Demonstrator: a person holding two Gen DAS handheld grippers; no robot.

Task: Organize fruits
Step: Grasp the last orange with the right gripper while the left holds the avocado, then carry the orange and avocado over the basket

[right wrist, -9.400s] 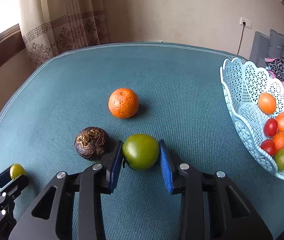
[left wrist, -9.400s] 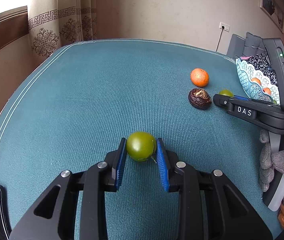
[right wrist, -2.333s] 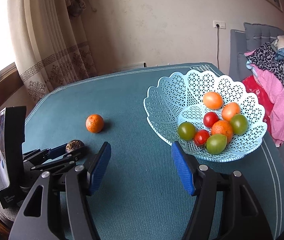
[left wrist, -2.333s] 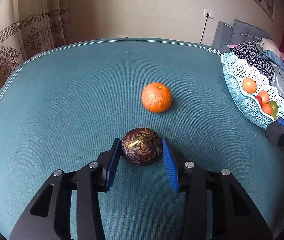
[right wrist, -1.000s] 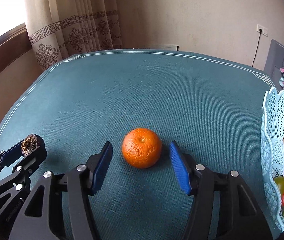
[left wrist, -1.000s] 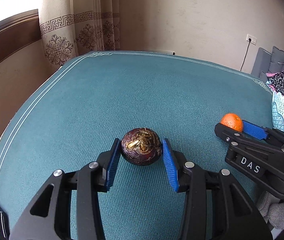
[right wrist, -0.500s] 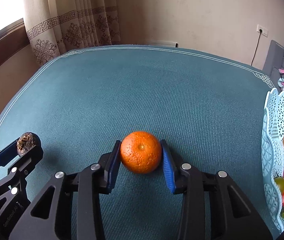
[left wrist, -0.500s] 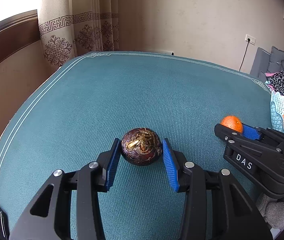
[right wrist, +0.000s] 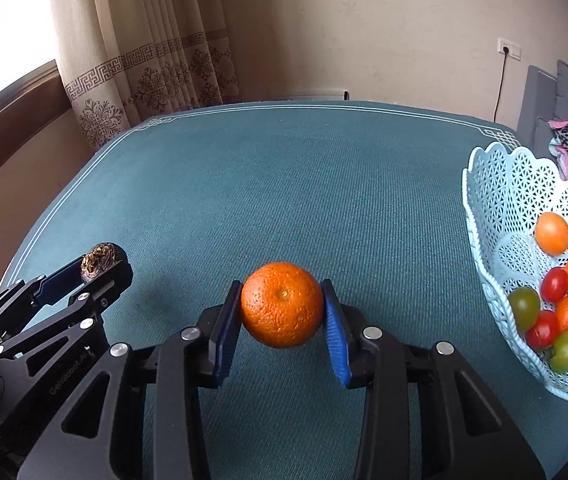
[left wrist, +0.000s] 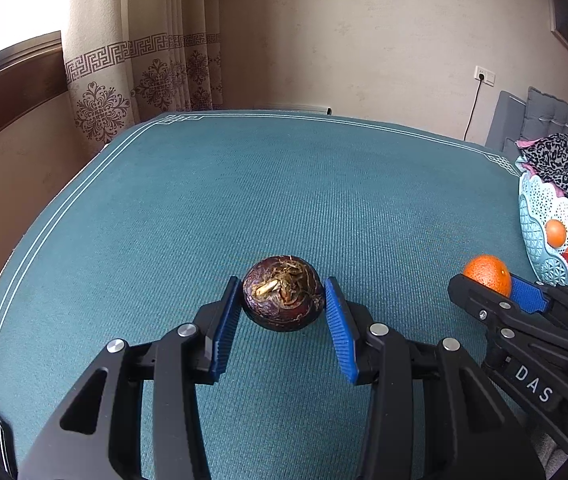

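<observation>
Both tongs grip fruit.
Left gripper [left wrist: 284, 312] clamps the dark fruit [left wrist: 282, 298]; right gripper [right wrist: 282, 312] clamps the orange [right wrist: 282, 304], basket [right wrist: 495, 216] near.

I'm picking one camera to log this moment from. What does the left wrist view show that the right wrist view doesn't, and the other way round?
Only the left wrist view shows the left gripper from behind, both blue pads against the dark brown fruit, whose mottled top is plain.

Only the right wrist view shows the right gripper closed on the orange, and the basket interior with its heap of small red, orange and green fruits.

Both show the teal table, the curtain, both held fruits and each other's gripper from the side.
</observation>
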